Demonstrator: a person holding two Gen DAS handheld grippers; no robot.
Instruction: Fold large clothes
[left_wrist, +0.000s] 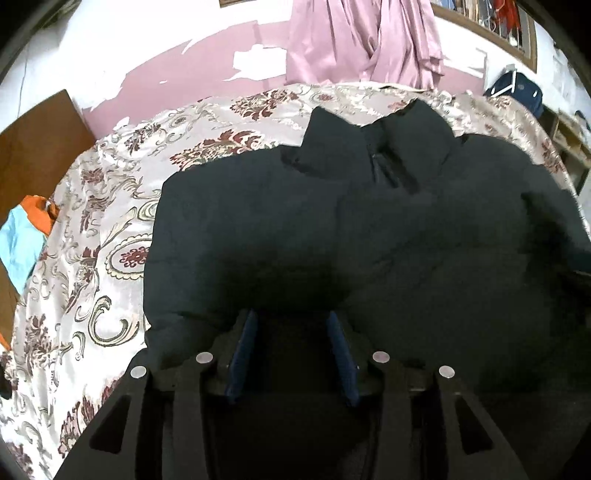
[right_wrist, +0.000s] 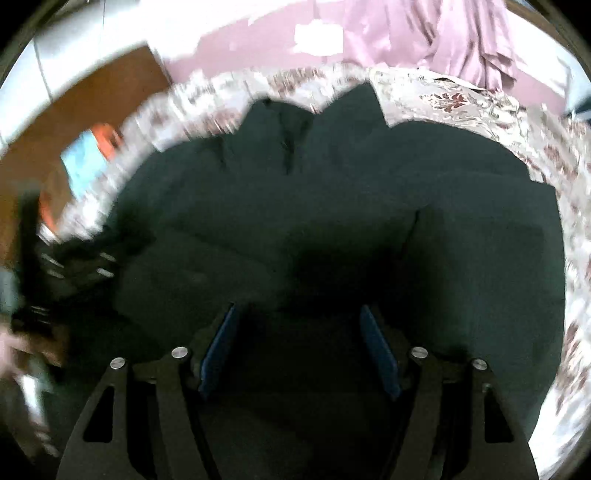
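We see a large dark puffer jacket lying spread on a bed covered by a pale bedspread patterned with maroon flowers and scrolls. The jacket's high collar points toward the far edge of the bed, with the zip line running down from it, and the padded body fills most of the near part of both views. Our left gripper sits low over the near left portion of the jacket; its blue fingers stand apart with only dark fabric showing behind the gap, so we read it as released and holding nothing. Our right gripper hovers over the near middle of the jacket, its fingers spread wider still, likewise released and empty. Whether either gripper's tips touch the cloth we cannot tell, since the fabric there is in deep shadow. The right wrist view is smeared by motion blur, especially along its left edge, where dark shapes show that we cannot make out. Beyond the bed a pink curtain hangs against a wall with peeling pink paint. At the left edge of the bed lies an orange and light blue cloth, beside a brown wooden panel.
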